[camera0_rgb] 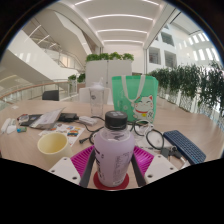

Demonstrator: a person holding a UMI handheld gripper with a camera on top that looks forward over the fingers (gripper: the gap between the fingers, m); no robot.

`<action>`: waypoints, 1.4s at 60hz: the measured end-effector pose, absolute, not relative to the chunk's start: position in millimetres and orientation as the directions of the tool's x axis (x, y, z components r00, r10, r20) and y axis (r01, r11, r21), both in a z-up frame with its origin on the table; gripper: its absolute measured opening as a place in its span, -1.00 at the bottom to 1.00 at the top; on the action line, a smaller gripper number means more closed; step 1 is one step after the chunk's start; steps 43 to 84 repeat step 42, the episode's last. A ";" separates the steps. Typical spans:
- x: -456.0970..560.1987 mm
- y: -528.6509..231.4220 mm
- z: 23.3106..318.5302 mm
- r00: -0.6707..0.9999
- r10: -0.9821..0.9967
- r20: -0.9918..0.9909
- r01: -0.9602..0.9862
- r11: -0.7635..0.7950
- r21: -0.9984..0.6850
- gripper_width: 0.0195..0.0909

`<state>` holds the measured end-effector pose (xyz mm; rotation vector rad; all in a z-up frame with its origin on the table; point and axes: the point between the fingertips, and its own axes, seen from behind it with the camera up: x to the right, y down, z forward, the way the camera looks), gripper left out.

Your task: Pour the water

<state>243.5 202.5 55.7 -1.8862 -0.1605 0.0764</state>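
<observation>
You have one bottle [112,150] in the gripper [112,165], and it sits right between the two fingers, with a pink pad [82,159] pressed against each side of it, so the jaws are closed narrow on the bottle and holding it upright. It is a clear plastic bottle with a dark screw cap and a pale label band around its middle; how much water is in it you cannot tell from here.

On the wooden table [170,118] you can count one yellow cup [52,145], open side up, just ahead of the left finger and close beside the bottle. One clear pitcher or jug [96,100] stands farther back, beyond the bottle's cap. One green bag [134,96] stands upright next to that jug. One dark keyboard [185,146] lies on the right, angled along the table, with a tangle of black cable [152,134] between it and the bottle. To the left, beyond the cup, there is a scatter of small flat items [45,119], too small to name.

Behind the table, one long white planter [109,72] with green plants runs across, with more greenery along the right side.
</observation>
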 end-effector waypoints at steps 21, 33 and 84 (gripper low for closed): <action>221.1 59.1 133.7 0.999 0.043 -0.004 0.011 -0.352 -0.936 0.81; 188.3 -53.0 193.0 0.999 -0.025 0.037 0.026 -0.365 -0.931 0.80; 162.1 -117.5 226.6 0.997 -0.035 0.063 0.047 -0.361 -0.932 0.83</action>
